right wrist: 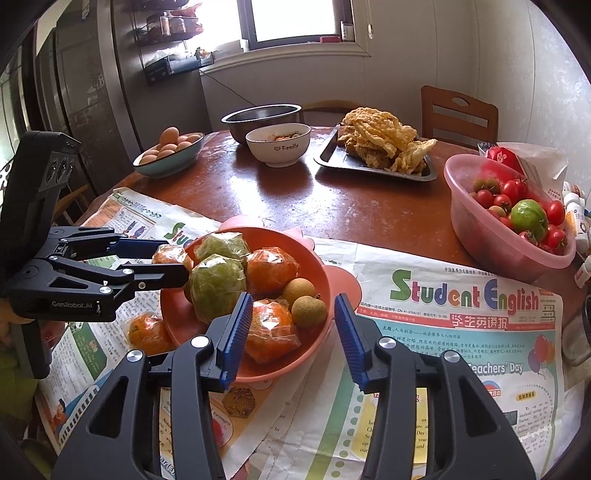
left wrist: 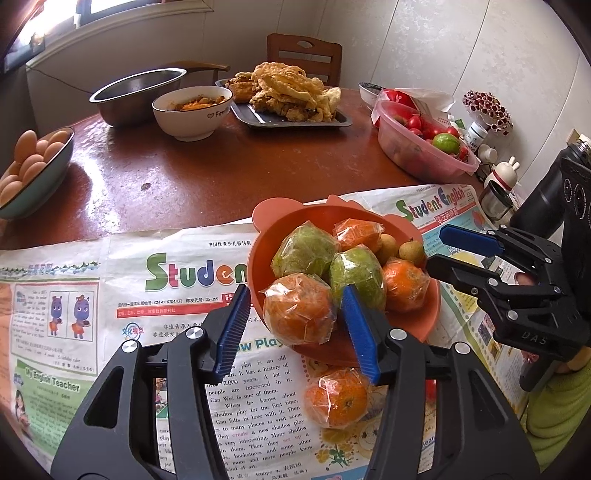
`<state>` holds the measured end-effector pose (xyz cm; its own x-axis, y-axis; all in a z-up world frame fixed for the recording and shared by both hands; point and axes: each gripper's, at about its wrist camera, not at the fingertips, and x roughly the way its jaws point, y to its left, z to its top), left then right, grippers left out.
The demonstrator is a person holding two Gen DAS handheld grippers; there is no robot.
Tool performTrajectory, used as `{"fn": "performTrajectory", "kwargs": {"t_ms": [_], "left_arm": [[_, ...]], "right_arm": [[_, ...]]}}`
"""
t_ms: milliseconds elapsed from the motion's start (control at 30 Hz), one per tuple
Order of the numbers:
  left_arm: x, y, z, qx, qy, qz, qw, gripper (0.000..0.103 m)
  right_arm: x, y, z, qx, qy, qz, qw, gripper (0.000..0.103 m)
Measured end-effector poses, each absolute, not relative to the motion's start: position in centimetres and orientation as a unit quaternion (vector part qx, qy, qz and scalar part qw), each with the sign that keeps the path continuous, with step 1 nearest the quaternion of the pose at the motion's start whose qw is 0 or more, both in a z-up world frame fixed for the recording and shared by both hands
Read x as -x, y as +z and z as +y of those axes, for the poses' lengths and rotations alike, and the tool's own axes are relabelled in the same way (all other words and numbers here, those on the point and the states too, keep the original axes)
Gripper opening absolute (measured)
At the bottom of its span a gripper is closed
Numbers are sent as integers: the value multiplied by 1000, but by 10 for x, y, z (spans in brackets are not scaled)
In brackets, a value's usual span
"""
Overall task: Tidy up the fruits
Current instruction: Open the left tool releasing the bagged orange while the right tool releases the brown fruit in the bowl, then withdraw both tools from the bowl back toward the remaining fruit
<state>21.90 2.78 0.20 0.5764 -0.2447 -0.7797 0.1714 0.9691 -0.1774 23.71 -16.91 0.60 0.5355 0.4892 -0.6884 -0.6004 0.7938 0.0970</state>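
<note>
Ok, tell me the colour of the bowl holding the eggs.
Teal-blue with a dark rim; the egg bowl shows best in the right wrist view.

Bright window (right wrist: 291, 18) backlight, glare on table (right wrist: 295, 195), fisheye-warped edges.

i read "student english" on the newspaper (right wrist: 461, 295), "family" on the white bowl (right wrist: 277, 147), "genrobot.ai" on the left gripper (right wrist: 168, 258).
</note>
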Motion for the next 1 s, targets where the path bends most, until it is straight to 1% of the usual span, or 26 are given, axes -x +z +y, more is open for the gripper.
{"fn": "performTrajectory", "kwargs": {"t_ms": [100, 233, 300, 367, 433, 467, 533, 667, 733, 1000], "left_arm": [[-218, 4, 28, 41, -117, 444, 888, 45], [-215, 7, 28, 40, -114, 440, 890, 51], [-214, 8, 28, 41, -114, 439, 890, 53], [-213, 9, 28, 41, -112, 437, 891, 57], [-211, 11, 28, 41, -111, 435, 892, 60], [-211, 11, 28, 41, -110, 435, 893, 61], [-209, 13, 28, 42, -110, 433, 894, 66], [-206, 16, 27, 43, -109, 431, 895, 70], [-204, 17, 28, 46, -109, 430, 895, 74], [-199, 21, 30, 50, -104, 426, 897, 80]], "right_arm": [[-235, 8, -170, 75, 312, 365, 874, 49], [-232, 10, -172, 71, 314, 365, 874, 57], [-231, 12, -172, 73, 313, 364, 874, 58], [-229, 13, -173, 71, 313, 363, 875, 60], [-228, 15, -173, 71, 312, 361, 876, 66], [-227, 16, -173, 70, 313, 360, 876, 67], [-225, 18, -174, 69, 316, 360, 875, 75], [-222, 21, -175, 64, 315, 356, 877, 77], [-221, 23, -175, 63, 315, 355, 878, 79], [-213, 27, -177, 65, 313, 351, 880, 85]]}}
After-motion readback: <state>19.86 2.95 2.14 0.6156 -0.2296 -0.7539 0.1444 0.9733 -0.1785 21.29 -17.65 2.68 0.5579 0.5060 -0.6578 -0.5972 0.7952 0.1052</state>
